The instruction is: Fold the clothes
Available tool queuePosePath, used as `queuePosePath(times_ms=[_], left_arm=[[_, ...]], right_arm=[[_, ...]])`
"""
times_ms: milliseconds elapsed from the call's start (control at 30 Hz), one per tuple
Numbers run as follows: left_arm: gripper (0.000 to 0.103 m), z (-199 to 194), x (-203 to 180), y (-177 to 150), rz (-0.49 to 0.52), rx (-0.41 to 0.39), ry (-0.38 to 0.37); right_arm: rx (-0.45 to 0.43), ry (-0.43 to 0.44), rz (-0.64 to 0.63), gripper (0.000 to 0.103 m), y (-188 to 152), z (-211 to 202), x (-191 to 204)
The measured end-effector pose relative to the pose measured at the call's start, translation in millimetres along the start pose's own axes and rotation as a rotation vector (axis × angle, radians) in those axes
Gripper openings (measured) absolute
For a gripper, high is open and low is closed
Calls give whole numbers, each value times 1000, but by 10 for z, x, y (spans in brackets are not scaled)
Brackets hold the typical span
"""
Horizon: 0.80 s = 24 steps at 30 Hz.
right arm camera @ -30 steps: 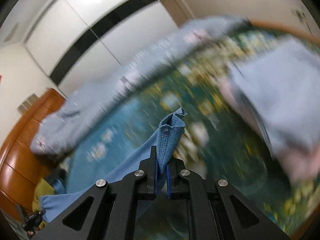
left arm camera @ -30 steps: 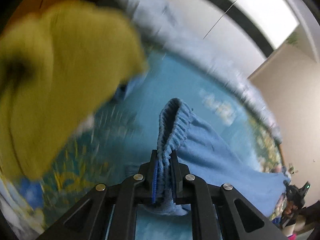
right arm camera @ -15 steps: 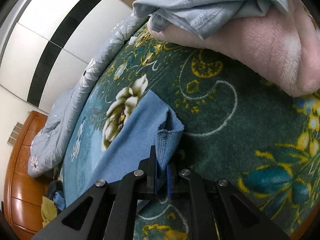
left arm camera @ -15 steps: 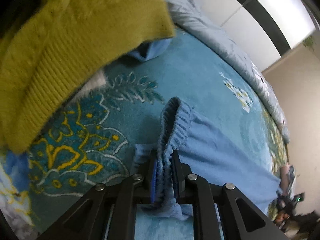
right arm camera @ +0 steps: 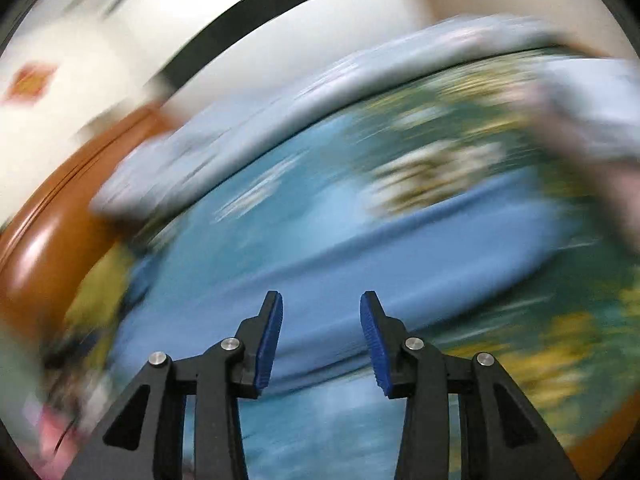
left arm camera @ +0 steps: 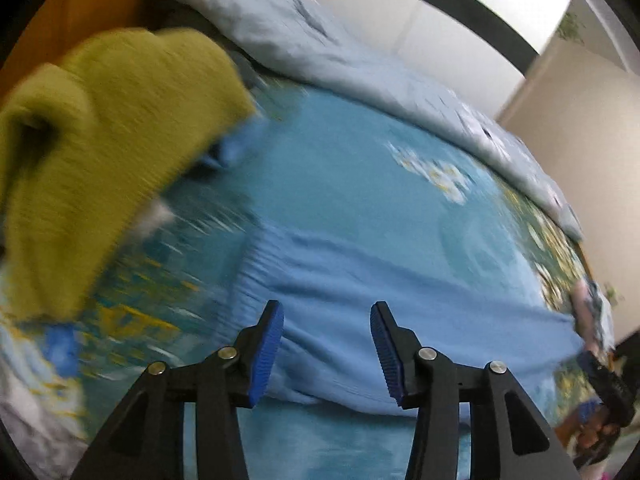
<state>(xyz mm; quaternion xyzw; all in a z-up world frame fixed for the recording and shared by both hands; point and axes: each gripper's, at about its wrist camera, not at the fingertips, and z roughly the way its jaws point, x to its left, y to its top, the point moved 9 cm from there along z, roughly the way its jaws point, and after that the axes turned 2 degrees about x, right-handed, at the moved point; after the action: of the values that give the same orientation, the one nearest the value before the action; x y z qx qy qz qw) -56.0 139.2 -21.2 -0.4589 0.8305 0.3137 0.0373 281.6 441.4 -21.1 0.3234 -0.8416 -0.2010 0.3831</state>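
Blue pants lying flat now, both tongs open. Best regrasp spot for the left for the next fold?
Probably the ribbed elastic waistband, the blue pants' thick left end. It bunches into a ridge, so the left tongs can likely pinch it from directly above, approaching from the near edge, clear of the yellow-green sweater.

Your two fisheye views were evenly lit by soft, diffuse indoor light, brightest on the white wall panels (left arm camera: 472, 28) at the top, with no hard shadows. Motion blur smeared most of your right wrist view; the bedspread (right arm camera: 440, 168) was streaked into bands, and only the right gripper (right arm camera: 321, 340) stayed sharp. Your left wrist view was milder: the yellow-green sweater (left arm camera: 104, 140) was blurred, the blue garment (left arm camera: 360, 300) soft. A glare streak lay on the wooden headboard (right arm camera: 32, 256). Both frames curved heavily and darkened at the corners.
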Motion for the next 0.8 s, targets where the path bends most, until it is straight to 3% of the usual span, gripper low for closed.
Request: queuePosePath(times_ms=[100, 300, 567, 700, 800], left_arm=[[49, 179, -214, -172, 34, 62, -44], [49, 222, -219, -292, 37, 97, -51], [49, 206, 19, -277, -12, 93, -53], [49, 245, 11, -305, -6, 103, -52], [49, 253, 28, -305, -19, 107, -66]], right_arm=[[130, 172, -121, 42, -366, 429, 699], [309, 225, -247, 42, -893, 876, 1188], [396, 200, -389, 42, -1141, 1012, 1482], [346, 145, -332, 43, -956, 1174, 1338], [347, 227, -266, 54, -887, 1265, 1399]])
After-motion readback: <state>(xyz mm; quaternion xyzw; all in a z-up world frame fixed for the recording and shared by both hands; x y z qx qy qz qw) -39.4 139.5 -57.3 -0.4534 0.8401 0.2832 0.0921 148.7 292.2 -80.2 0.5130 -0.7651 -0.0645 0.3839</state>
